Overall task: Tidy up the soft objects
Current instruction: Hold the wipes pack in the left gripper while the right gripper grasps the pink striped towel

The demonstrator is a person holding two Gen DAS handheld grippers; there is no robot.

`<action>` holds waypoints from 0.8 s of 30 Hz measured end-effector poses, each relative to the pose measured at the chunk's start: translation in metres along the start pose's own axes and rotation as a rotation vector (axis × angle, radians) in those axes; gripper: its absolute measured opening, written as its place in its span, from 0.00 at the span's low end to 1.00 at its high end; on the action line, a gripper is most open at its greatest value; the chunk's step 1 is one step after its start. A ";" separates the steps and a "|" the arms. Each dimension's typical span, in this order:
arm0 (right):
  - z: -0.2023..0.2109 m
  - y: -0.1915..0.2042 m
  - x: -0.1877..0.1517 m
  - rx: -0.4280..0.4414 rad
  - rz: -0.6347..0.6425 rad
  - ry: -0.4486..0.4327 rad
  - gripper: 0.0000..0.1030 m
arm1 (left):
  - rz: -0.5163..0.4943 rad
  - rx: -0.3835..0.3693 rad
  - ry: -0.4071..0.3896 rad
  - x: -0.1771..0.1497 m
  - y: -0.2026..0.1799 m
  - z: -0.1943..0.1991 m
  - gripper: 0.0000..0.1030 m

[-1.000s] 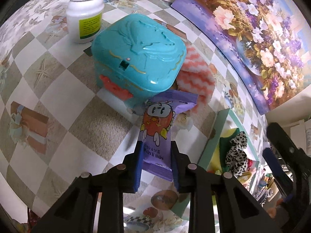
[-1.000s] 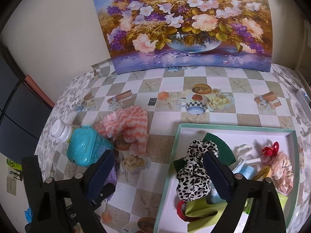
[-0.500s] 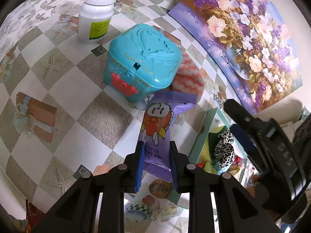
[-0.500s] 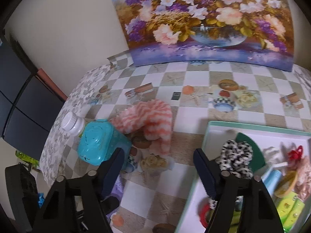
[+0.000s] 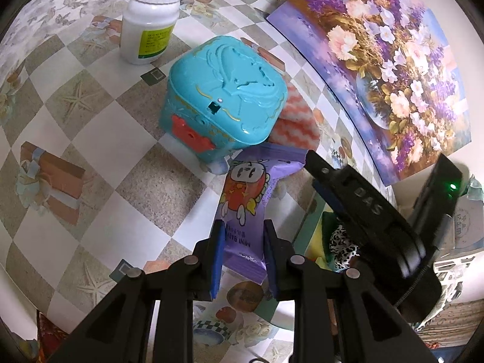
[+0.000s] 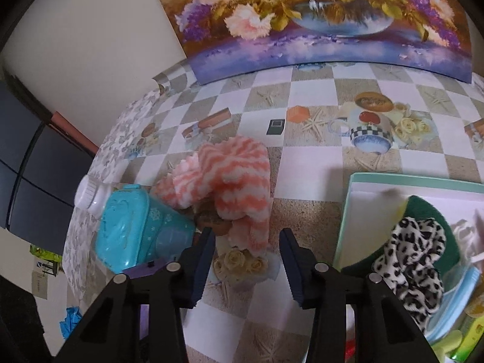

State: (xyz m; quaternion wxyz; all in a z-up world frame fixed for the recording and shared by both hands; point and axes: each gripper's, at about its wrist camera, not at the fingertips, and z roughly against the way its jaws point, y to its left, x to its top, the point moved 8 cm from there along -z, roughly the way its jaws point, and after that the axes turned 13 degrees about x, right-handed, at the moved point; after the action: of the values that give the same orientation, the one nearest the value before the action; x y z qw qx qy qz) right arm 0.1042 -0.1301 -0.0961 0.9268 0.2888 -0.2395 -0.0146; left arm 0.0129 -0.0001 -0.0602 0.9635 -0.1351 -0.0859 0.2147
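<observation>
The left hand-held gripper [image 5: 243, 252] is clenched on the near end of a purple snack packet [image 5: 251, 199], whose long axis runs straight up the frame from the jaws toward the teal box [image 5: 225, 96] at centre. The right hand-held gripper [image 6: 246, 260] is released, jaws spread with nothing between them. The coming move seems to turn on the pink-and-white fuzzy cloth [image 6: 230, 181]: in the right wrist view it lies directly ahead, just above the open jaws at frame centre, its long fold trailing down toward them. The tray [image 6: 348, 211] of soft things sits at lower right. The right hand is nearer and better aligned.
</observation>
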 end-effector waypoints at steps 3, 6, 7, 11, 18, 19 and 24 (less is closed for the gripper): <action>-0.009 -0.002 0.001 -0.010 0.005 0.010 0.46 | 0.006 -0.002 0.007 0.000 0.000 0.000 0.24; -0.017 -0.006 0.002 -0.022 0.003 0.013 0.38 | 0.005 0.004 0.004 0.001 0.000 0.000 0.24; -0.020 -0.008 0.003 -0.028 -0.001 0.013 0.35 | 0.002 0.008 0.003 0.002 0.000 0.000 0.24; -0.029 -0.010 0.003 -0.027 -0.002 0.023 0.27 | 0.004 0.014 0.006 0.005 0.000 -0.003 0.24; -0.030 -0.010 0.002 -0.027 0.005 0.020 0.06 | 0.000 0.019 0.001 0.007 0.002 -0.005 0.24; -0.029 -0.009 0.002 -0.026 0.007 0.017 0.06 | -0.002 0.021 0.000 0.007 0.001 -0.006 0.24; -0.016 -0.001 0.005 -0.018 0.027 -0.006 0.05 | -0.009 0.033 -0.013 0.008 0.001 -0.006 0.24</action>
State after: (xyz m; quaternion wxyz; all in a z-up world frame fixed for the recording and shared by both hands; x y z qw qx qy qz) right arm 0.1161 -0.1234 -0.1064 0.9289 0.2769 -0.2458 -0.0051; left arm 0.0214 0.0030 -0.0650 0.9659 -0.1173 -0.0893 0.2129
